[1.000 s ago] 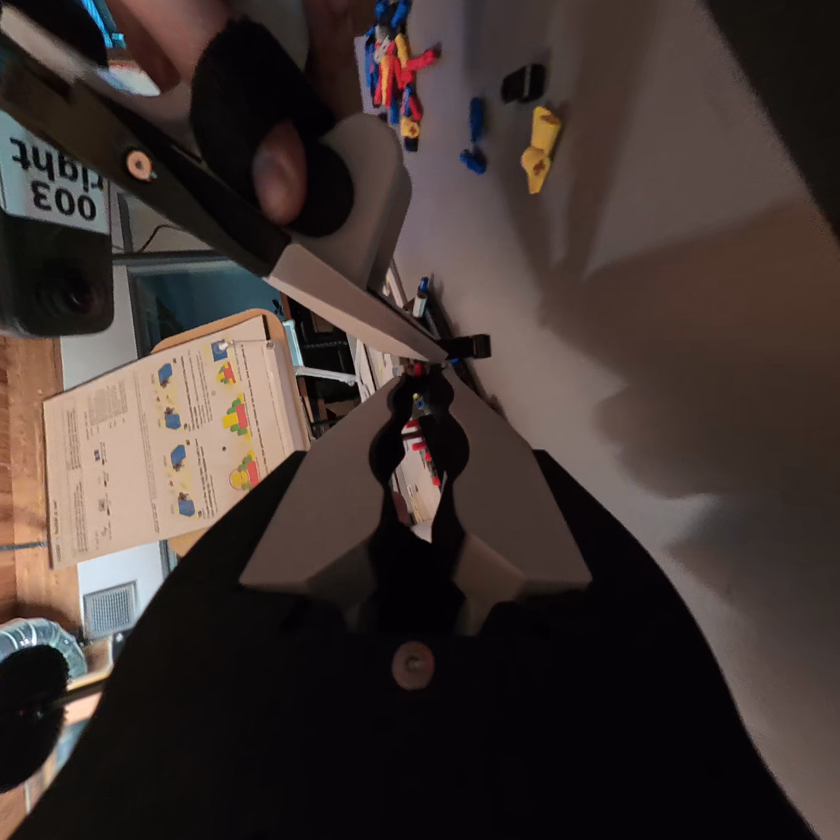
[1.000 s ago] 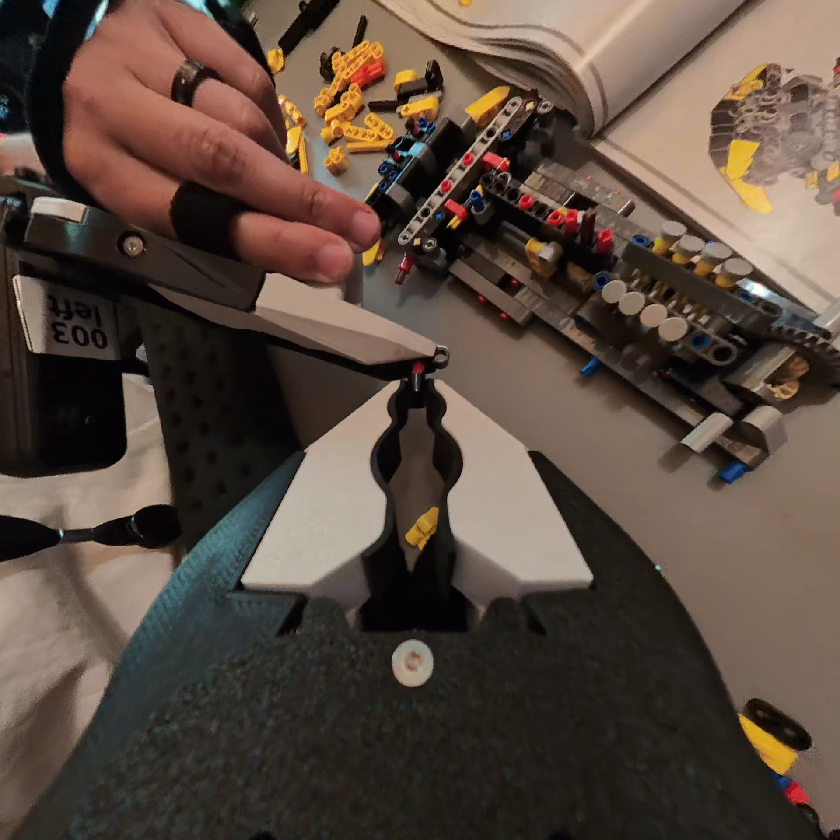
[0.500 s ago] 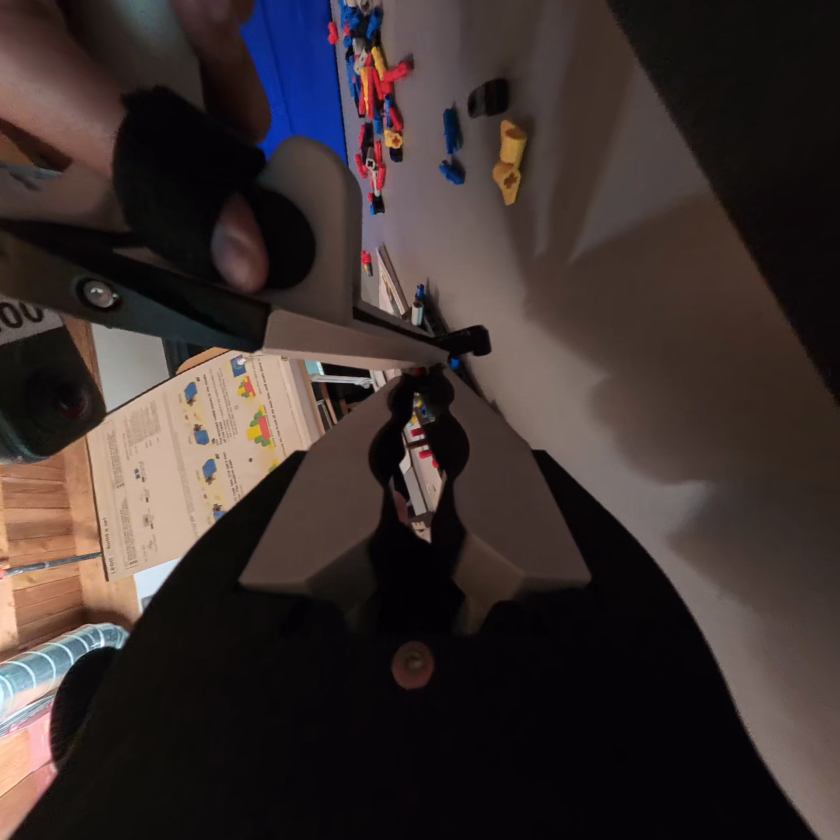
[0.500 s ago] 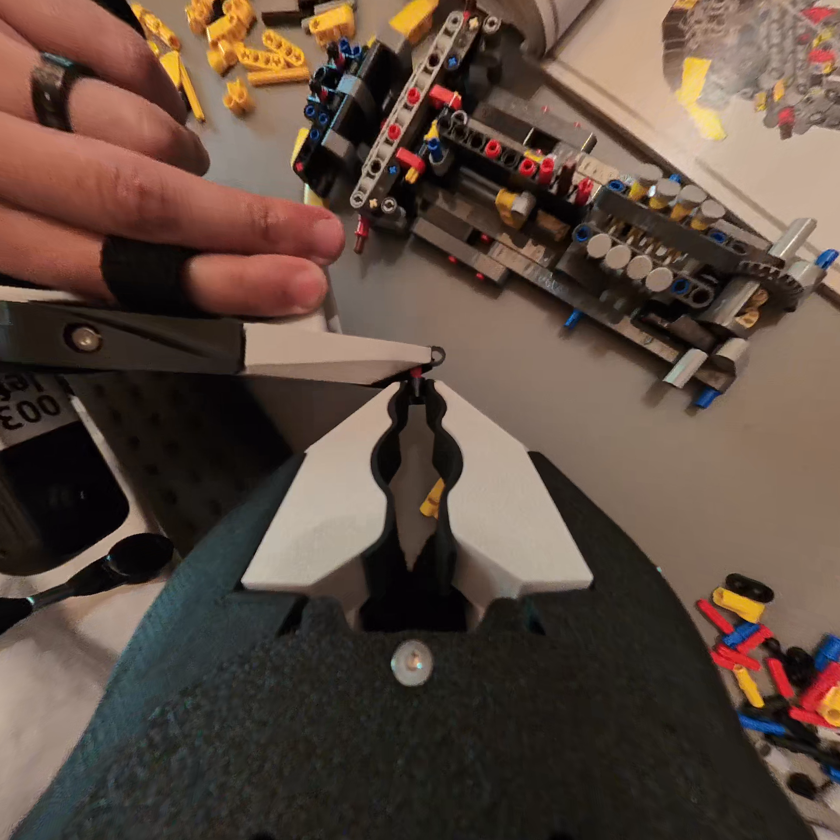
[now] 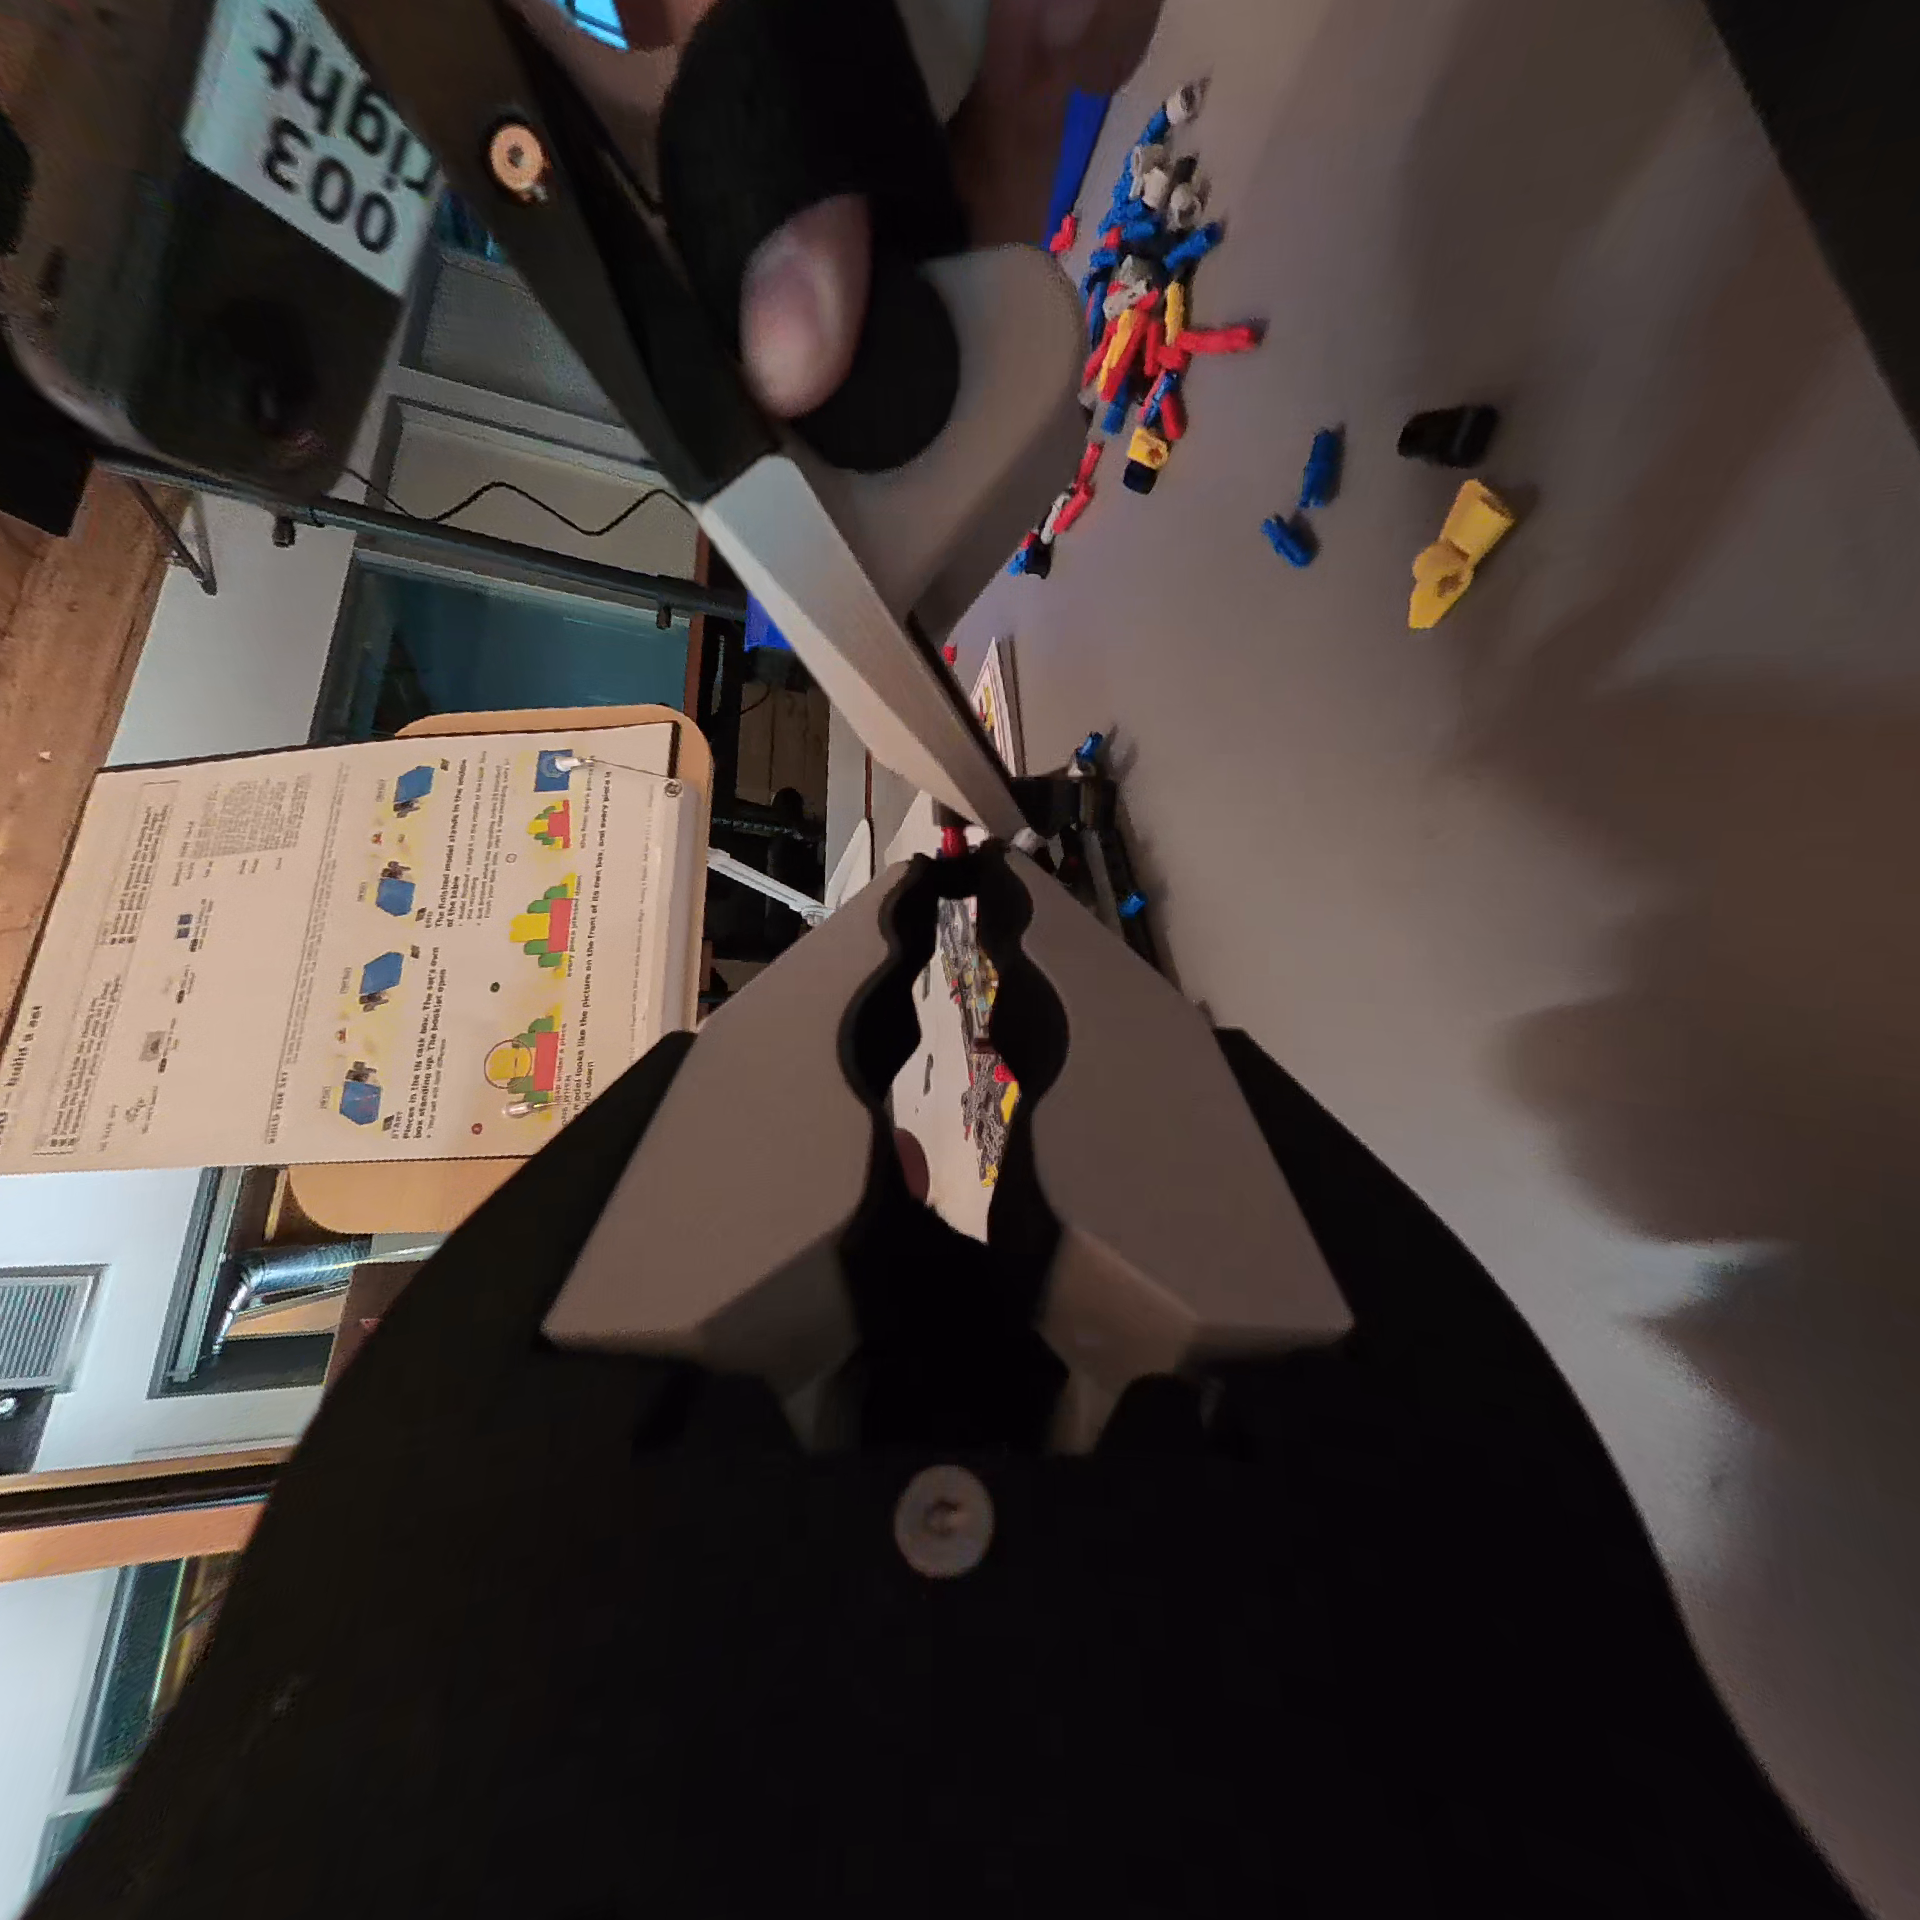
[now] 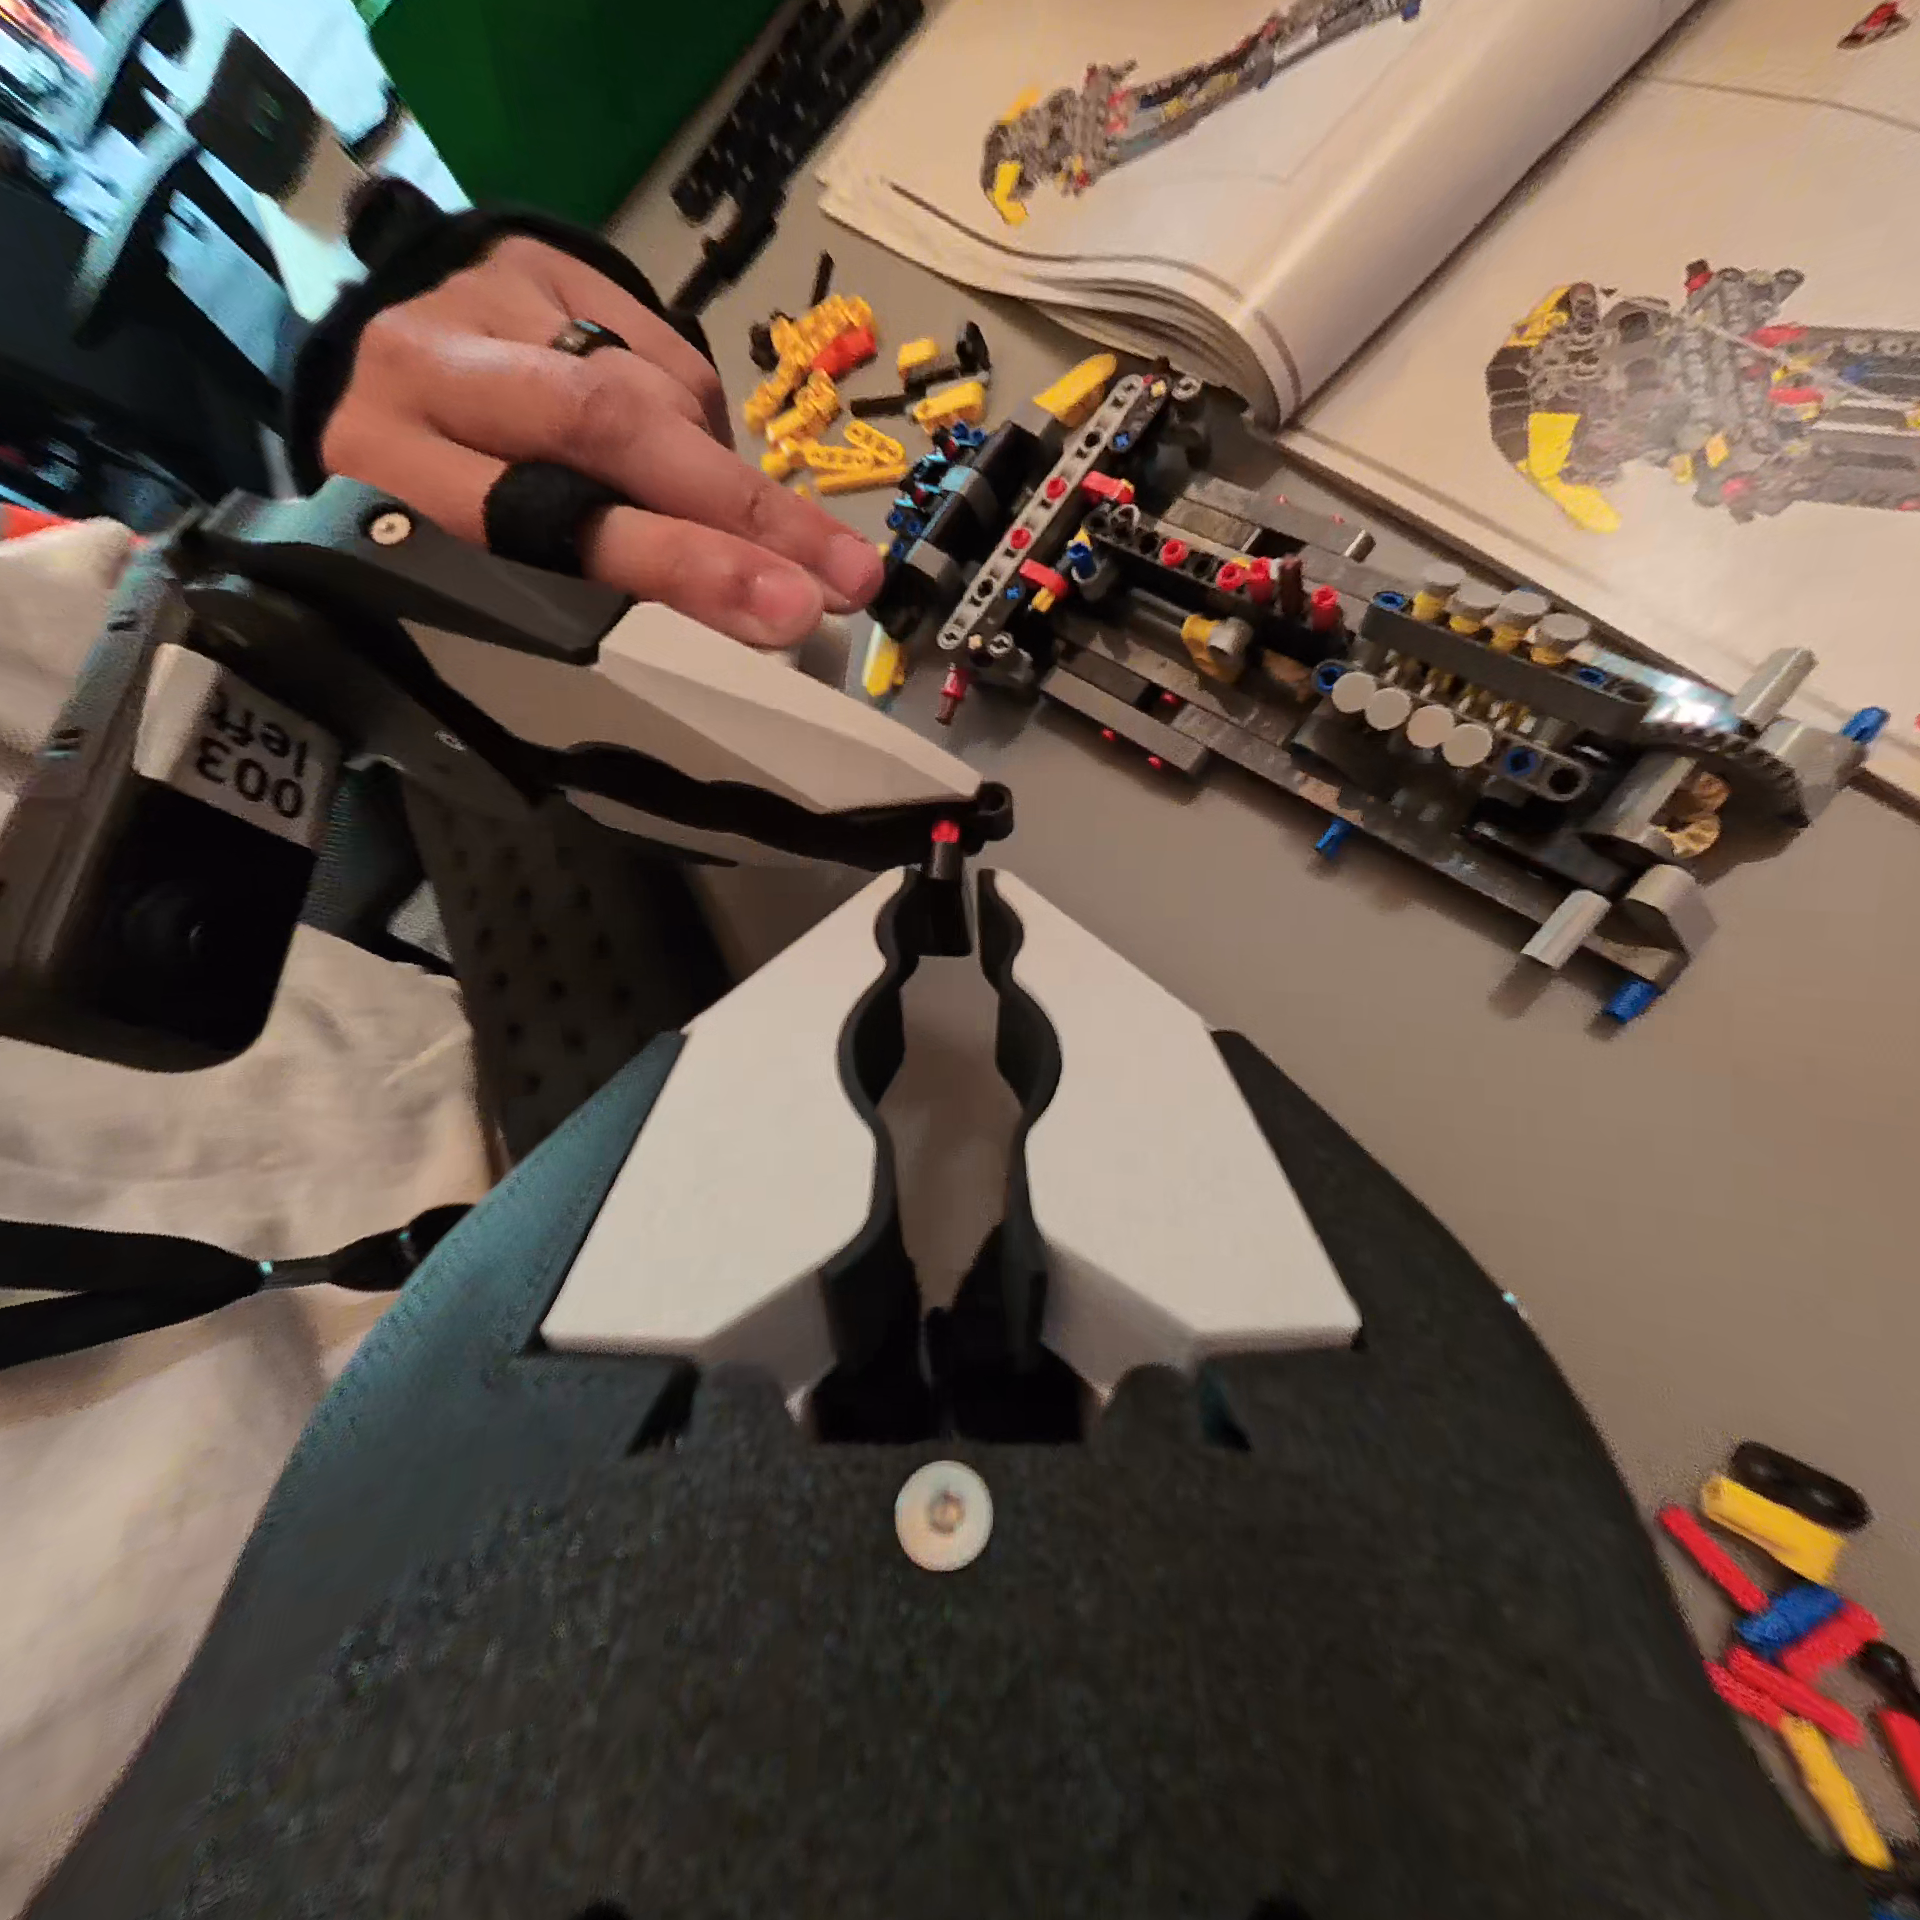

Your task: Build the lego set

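My right gripper (image 6: 943, 888) is shut on a short black pin (image 6: 941, 906) with a red end (image 6: 943, 831) that points up. My left gripper (image 6: 982, 816) comes in from the left, shut on a small black piece with a hole (image 6: 997, 800), and the pin's red end sits right under it. In the left wrist view my left gripper (image 5: 956, 868) meets the right gripper (image 5: 997, 821) tip to tip, with the red end (image 5: 951, 840) between them. The long grey-black model (image 6: 1351, 644) lies on the table (image 6: 1351, 1143) beyond, apart from both grippers.
An open instruction booklet (image 6: 1351, 208) lies behind the model. Yellow parts (image 6: 831, 416) lie at its left end. A red, blue and yellow pile (image 6: 1797, 1662) is near right; it also shows in the left wrist view (image 5: 1143, 312), by a yellow piece (image 5: 1455, 551) and a black one (image 5: 1444, 431). My left and right fingertips are right by each other.
Both grippers have stayed tip to tip while tilting and swinging together. The right view now looks farther across the table, and more of the pin shows between the right fingertips.
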The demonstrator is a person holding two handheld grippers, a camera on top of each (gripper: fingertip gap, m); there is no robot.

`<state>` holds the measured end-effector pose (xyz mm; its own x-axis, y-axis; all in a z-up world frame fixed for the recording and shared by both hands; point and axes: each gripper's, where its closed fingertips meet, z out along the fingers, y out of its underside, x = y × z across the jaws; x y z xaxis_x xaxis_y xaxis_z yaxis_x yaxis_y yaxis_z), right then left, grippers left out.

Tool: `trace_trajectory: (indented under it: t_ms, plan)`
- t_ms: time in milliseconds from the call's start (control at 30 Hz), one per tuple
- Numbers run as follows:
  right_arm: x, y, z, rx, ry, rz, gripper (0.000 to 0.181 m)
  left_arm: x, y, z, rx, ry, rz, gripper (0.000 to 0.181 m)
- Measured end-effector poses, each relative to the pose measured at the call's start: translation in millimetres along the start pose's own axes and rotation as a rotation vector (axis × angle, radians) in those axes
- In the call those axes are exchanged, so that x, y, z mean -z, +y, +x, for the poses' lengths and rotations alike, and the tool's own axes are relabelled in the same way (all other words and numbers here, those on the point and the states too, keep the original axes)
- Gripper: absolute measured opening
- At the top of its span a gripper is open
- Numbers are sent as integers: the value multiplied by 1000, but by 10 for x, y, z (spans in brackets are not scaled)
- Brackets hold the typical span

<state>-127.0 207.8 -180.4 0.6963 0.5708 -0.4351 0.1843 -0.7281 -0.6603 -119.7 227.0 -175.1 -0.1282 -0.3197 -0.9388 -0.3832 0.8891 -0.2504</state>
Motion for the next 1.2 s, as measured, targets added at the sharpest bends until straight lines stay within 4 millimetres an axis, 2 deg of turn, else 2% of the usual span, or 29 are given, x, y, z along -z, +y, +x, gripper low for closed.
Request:
trace_trajectory:
  t_ms: [100,267,367,500,600,700,767,867,1000,1200]
  plan:
    - [-2,8,-16,-44,-45,13,8,3,-3,2,-34,-9,-1,5]
    - [-51,66,42,4,40,-45,8,-30,24,79,-80,7,-21,5]
    - [-32,35,35,33,58,-46,11,-31,32,70,-57,10,-16,5]
    - [93,-101,-44,59,-30,56,21,-9,11,-33,62,-2,28,5]
    - [281,-277,-61,95,-182,244,30,48,-56,-195,212,-24,116,5]
    - [434,-441,-229,-74,-543,381,49,137,-178,-340,349,-38,237,5]
    - [389,-434,-352,-167,-734,350,50,187,-245,-421,412,-55,299,4]
    - [361,-429,-533,-224,-923,344,46,208,-269,-460,449,-67,328,5]
    - [346,-463,-531,-264,-970,391,23,227,-300,-470,464,-59,349,5]
    - [344,-415,-519,-303,-1007,393,20,223,-323,-448,448,-57,343,5]
